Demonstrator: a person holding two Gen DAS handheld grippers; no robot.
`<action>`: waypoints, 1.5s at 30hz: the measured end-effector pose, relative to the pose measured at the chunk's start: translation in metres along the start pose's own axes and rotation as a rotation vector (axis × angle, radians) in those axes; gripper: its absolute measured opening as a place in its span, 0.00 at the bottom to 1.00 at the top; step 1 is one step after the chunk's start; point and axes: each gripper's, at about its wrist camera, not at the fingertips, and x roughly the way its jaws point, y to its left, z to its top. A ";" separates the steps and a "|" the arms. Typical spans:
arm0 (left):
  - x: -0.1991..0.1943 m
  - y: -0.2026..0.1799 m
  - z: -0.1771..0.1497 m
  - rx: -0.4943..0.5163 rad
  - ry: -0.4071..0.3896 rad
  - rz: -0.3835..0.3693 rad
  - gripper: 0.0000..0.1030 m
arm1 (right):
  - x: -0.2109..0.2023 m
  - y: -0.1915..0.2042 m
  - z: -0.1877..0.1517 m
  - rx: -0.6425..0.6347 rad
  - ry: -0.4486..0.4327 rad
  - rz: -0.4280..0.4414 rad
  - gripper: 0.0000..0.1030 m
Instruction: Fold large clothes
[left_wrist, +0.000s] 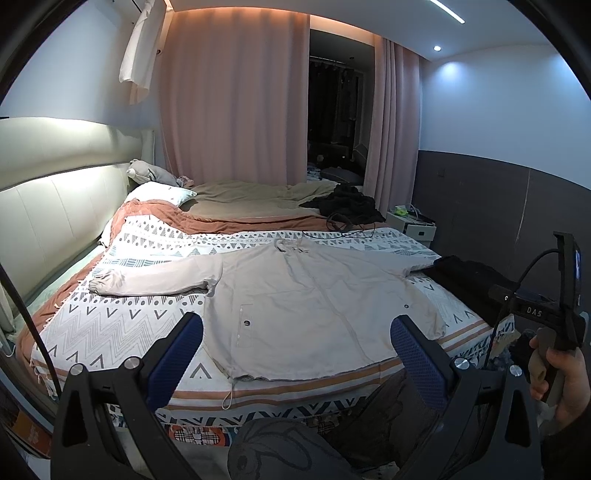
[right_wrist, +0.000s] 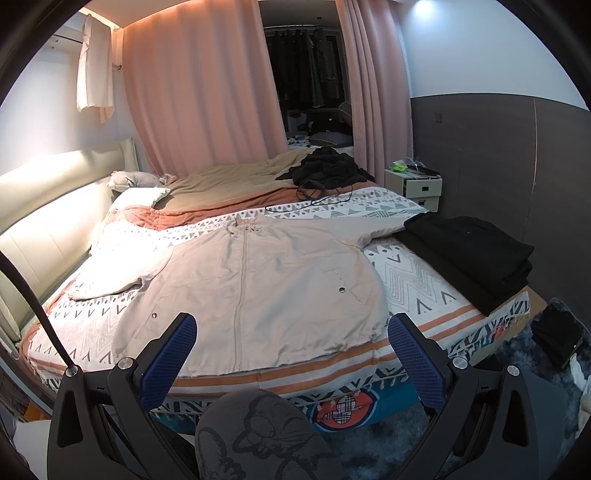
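Beige jacket (right_wrist: 251, 284) lies flat beyond both spread, empty tools (left_wrist: 295, 334) (right_wrist: 291, 332)

Left tool (left_wrist: 295, 336) jaws spread wide; right tool (right_wrist: 291, 334) likewise, both empty.

What I count on the bed

One beige jacket (right_wrist: 255, 284), one black folded stack (right_wrist: 469, 251), one black heap (right_wrist: 325, 166), one white pillow (right_wrist: 142, 195), one nightstand (right_wrist: 417, 186), and my two grippers.

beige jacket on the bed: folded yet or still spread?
Spread. The beige jacket lies flat, front up, zipper closed, on the patterned bedspread, both sleeves out sideways. Both grippers open, touching nothing.
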 end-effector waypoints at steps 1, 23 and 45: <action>0.000 0.001 0.000 0.000 -0.001 0.001 1.00 | 0.001 0.000 0.000 0.000 0.001 0.000 1.00; 0.029 0.046 0.008 -0.058 0.020 0.043 1.00 | 0.040 0.027 0.019 -0.034 0.020 0.034 1.00; 0.105 0.177 0.000 -0.236 0.117 0.235 1.00 | 0.150 0.080 0.049 -0.113 0.090 0.208 1.00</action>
